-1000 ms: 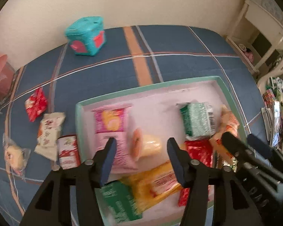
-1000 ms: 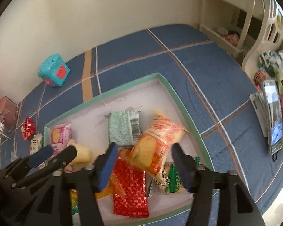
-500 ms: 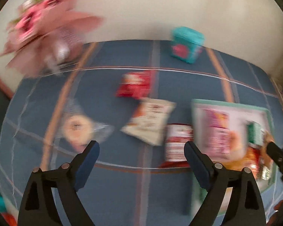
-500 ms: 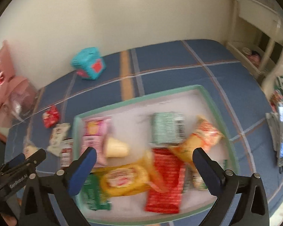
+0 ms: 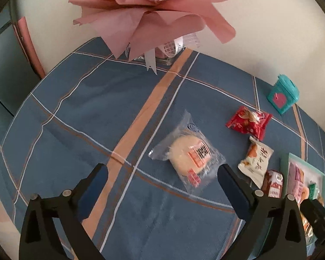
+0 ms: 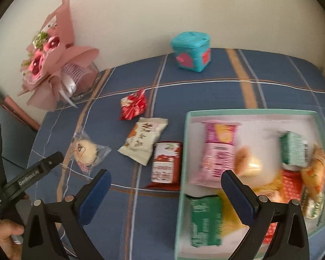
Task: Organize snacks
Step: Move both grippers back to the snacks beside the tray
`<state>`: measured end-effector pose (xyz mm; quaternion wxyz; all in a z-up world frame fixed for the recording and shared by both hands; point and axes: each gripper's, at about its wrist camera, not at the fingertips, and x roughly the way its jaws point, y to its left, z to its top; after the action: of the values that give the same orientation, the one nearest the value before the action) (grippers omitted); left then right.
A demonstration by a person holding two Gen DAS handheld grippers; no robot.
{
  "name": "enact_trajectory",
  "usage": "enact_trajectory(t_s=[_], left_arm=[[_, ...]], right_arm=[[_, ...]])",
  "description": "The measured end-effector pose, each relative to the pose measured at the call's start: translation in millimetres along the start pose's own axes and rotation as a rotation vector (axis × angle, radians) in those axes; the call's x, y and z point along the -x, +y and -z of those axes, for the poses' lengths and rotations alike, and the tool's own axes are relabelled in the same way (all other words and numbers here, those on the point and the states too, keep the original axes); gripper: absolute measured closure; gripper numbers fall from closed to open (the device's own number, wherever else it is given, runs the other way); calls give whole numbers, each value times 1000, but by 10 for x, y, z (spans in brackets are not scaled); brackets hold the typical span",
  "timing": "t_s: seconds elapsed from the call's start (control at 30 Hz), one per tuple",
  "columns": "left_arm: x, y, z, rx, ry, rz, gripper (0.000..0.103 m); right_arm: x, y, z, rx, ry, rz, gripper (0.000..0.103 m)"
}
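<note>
Your left gripper (image 5: pixel 162 186) is over the blue plaid cloth (image 5: pixel 93 112) on the counter, jaws still spreading and already very wide, nothing pinched between them. The clear-wrapped round bun (image 5: pixel 189 155) sits just above the gap, nearer the right jaw, not touched. Lots of bare cloth fills the left and centre of that frame, so you've got room there. The cloth edge curves off at the left, with a dark gap beyond it.

Your right gripper (image 6: pixel 165 197) is spread as wide as it goes and empty too. The red-and-white carton (image 6: pixel 165 164) lies flat between its jaws, right up against the left wall of the mint-rimmed tray (image 6: pixel 185 151).

Loose on the cloth, left of the tray in the right wrist view: a crinkly red foil packet (image 6: pixel 133 106), a white pillow pack (image 6: pixel 144 140) and the bun (image 6: pixel 86 151). All are soft wrappers; the carton is the only boxy one.

The tray is packed: a pink packet (image 6: pixel 218 151), green packs and yellow, orange and red bags piled at lower right. That side is smeared, so I can't separate them. The tray's bottom corner is cut off behind the right jaw.

The teal box (image 6: pixel 191 52) stands near the wall. The pink paper bouquet (image 5: pixel 153 10) overhangs the top of the left frame.

A hand (image 6: pixel 5 241) shows at lower left.
</note>
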<state>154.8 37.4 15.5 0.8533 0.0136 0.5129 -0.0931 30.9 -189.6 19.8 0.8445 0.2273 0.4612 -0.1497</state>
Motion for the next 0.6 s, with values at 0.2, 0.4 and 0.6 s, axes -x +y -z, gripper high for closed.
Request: enact_trajectory(t_s=[0.2, 0.4, 0.6], left_arm=[[-240, -108, -89, -19, 45, 34, 2], [-454, -203, -165, -9, 79, 97, 2], [-607, -228, -207, 8, 101, 113, 3]], right_arm=[[-260, 99, -36, 24, 43, 20, 18], [-479, 101, -134, 32, 82, 30, 44], [-708, 138, -180, 48, 130, 54, 54]])
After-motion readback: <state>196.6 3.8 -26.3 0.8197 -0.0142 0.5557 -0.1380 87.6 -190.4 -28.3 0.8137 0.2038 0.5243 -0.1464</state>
